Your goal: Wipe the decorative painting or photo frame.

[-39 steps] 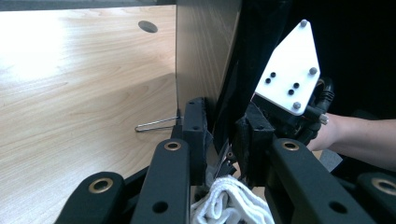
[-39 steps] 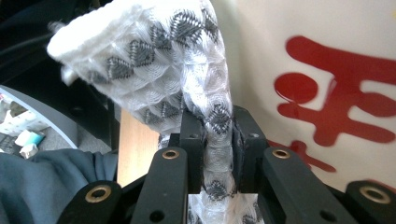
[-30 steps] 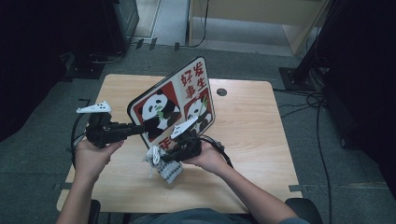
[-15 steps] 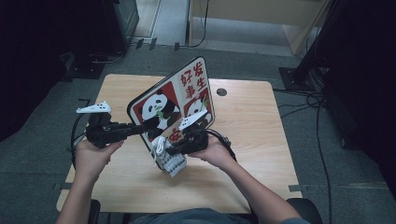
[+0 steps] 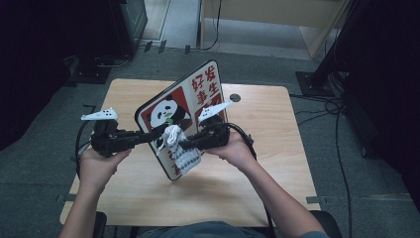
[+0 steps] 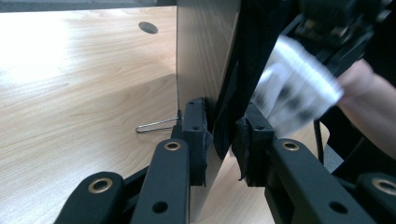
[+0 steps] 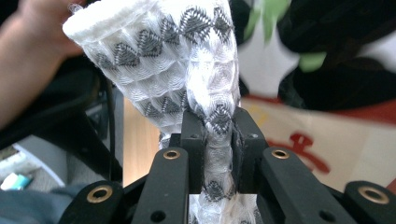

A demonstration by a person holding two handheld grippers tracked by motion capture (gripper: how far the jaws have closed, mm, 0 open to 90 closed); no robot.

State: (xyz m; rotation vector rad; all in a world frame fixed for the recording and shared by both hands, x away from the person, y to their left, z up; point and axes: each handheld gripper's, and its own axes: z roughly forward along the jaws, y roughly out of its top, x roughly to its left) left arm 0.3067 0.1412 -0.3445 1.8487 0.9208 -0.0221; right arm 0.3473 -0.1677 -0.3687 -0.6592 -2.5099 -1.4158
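The left gripper (image 5: 151, 137) clamped the upright panda-printed sign board (image 5: 190, 106) on the wooden table (image 5: 267, 148), the right gripper (image 5: 183, 145) pinched the white patterned cloth (image 5: 181, 153) against its face; wiping remained, apparently.
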